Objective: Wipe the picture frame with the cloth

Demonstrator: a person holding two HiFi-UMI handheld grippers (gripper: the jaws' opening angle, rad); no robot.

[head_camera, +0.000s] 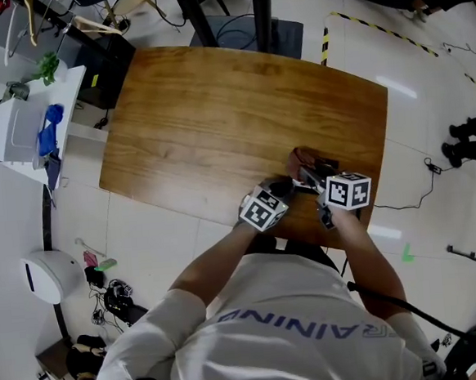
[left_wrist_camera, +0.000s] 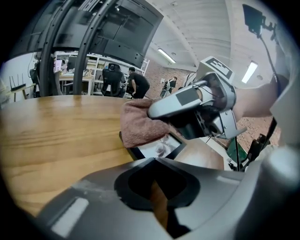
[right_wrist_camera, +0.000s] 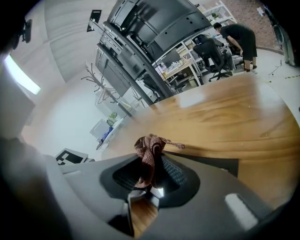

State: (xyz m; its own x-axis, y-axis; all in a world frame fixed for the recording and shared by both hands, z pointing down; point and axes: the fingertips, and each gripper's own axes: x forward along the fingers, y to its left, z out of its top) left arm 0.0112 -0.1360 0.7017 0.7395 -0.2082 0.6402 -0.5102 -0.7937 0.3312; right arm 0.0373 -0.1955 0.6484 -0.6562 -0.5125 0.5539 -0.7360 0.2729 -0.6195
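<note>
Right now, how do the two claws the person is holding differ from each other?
The right claw is shut on the reddish cloth; the left claw holds nothing, its jaws nearly together. The right claw holds the cloth on the black picture frame; the left claw only points at the frame from beside it. Both are at the near edge of the wooden table.

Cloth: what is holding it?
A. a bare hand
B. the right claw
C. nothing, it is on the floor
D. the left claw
B: the right gripper view shows the cloth pinched in the right claw.
</note>
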